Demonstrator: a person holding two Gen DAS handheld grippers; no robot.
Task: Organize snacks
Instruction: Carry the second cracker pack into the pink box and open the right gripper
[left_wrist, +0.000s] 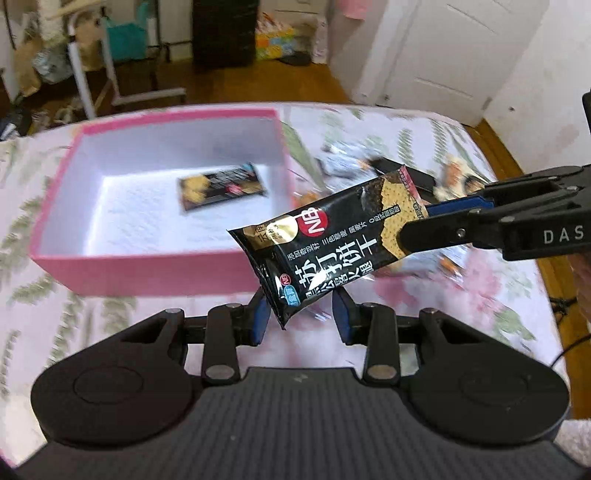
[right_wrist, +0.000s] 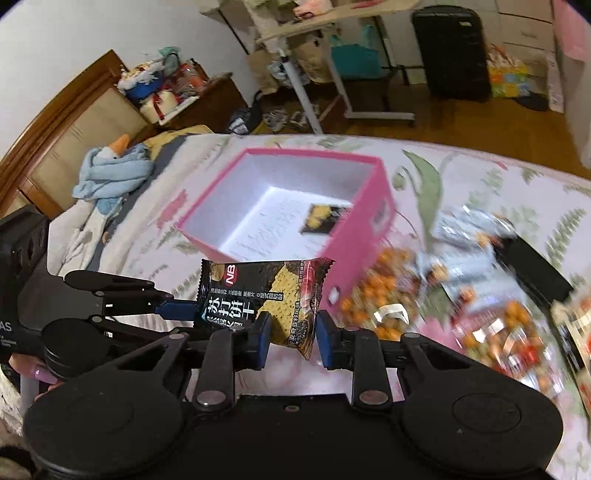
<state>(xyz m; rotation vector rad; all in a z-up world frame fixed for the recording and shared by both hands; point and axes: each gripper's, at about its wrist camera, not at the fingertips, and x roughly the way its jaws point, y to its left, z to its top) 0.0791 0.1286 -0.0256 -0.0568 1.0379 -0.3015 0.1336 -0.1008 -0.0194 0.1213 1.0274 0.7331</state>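
Observation:
A black cracker packet (left_wrist: 325, 251) (right_wrist: 258, 295) hangs in the air beside the pink box (left_wrist: 147, 266) (right_wrist: 354, 236). My right gripper (left_wrist: 417, 221) (right_wrist: 293, 336) is shut on the packet's cracker-picture end. The packet's other corner dips between the fingers of my left gripper (left_wrist: 299, 317) (right_wrist: 188, 315). It touches one pad there, with a visible gap to the other. A second black packet (left_wrist: 221, 186) (right_wrist: 323, 218) lies flat on the box's white floor.
The box stands on a floral bedspread (left_wrist: 110, 314). A blurred heap of several snack bags (right_wrist: 443, 295) and a flat black object (right_wrist: 532, 266) lie to the box's right. A blue cloth bundle (right_wrist: 110, 173) sits far left. Beyond the bed are furniture and clutter.

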